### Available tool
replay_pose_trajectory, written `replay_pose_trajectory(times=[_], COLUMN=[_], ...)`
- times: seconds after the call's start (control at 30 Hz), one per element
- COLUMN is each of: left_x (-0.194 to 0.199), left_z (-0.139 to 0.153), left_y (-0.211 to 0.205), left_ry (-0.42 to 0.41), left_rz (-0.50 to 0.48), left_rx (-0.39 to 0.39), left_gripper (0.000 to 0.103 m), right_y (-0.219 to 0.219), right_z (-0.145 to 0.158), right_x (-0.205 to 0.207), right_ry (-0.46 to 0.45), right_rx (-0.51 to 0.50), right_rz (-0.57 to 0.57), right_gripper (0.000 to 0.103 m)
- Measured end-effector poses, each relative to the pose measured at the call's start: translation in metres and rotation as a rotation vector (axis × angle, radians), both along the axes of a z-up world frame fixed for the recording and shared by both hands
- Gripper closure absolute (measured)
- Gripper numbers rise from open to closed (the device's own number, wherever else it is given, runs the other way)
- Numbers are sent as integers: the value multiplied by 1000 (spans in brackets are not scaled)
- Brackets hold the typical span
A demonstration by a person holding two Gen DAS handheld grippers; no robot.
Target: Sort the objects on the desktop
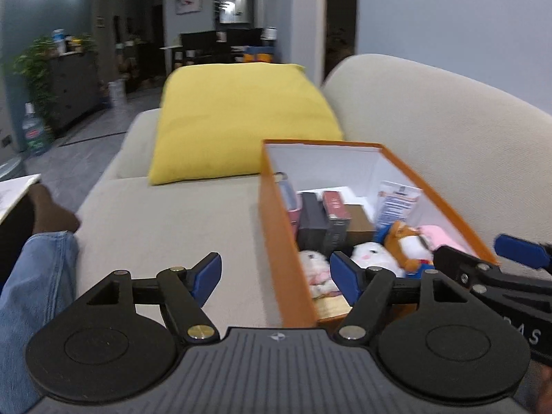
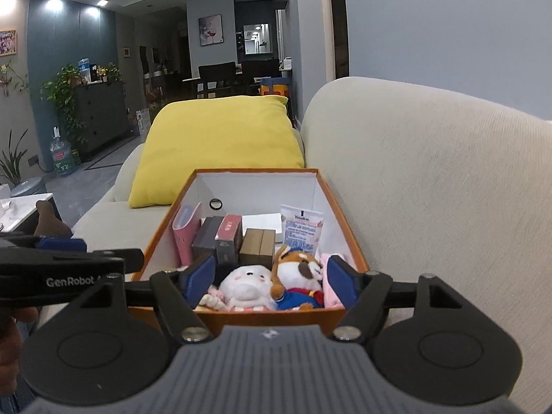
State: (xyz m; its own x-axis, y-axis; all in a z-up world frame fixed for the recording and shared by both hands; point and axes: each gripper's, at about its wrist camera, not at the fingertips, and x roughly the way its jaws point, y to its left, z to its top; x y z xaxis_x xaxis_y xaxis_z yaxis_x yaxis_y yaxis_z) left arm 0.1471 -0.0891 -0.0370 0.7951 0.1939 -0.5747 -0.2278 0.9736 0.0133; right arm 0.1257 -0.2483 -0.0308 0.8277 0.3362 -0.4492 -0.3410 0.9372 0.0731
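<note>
Both our grippers, left (image 1: 274, 277) and right (image 2: 267, 281), gape empty at the orange box (image 2: 265, 321) holding two plush toys (image 2: 246, 288), five small cartons (image 2: 257, 246).

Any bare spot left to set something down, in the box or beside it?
Free: sofa seat between the orange box and yellow pillow; box's far end behind the upright small boxes. Crowded: near end, plush toys packed together.

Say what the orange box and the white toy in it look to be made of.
Orange box: seemingly cardboard, with thin stiff walls, matte orange outside and white inside. White toy: probably plush fabric, with a fuzzy, soft-edged surface and a rounded, stuffed shape.
</note>
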Motion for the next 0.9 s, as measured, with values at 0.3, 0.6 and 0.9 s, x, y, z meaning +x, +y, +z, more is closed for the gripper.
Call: replay_pose_trajectory(times=[0.3, 0.6, 0.9], left_x=[3, 12, 14], left_z=[-16, -31, -31], left_y=[-1, -6, -7], left_ry=[27, 92, 101], left_rz=[28, 37, 44], left_rx=[35, 72, 90], left_gripper=[19, 19, 19], right_y=[6, 5, 7], right_z=[-14, -21, -23], right_x=[7, 18, 20], right_ry=[63, 127, 126], right_rx=[-36, -28, -35], right_rz=[12, 12, 4], right_gripper=[18, 18, 18])
